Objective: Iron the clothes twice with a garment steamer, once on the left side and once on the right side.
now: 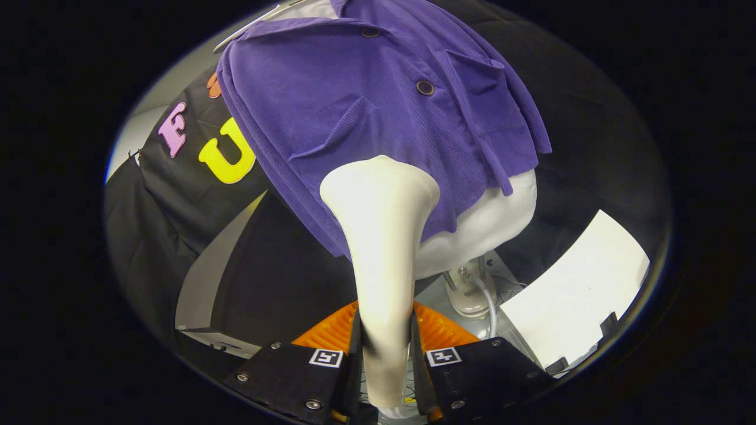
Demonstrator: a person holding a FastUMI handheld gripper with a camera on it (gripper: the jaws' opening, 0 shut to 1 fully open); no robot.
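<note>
The gripper [384,354] pinches the handle of the garment steamer [381,236], both fingers pressing its sides. Just ahead of them the steamer's flared head sits at the lower hem of the purple shirt [366,112], hung on a white mannequin [490,224]. A pass over the shirt seems in hand; next, the head must sweep along one side, kept close to the cloth. No containers are visible.
</note>
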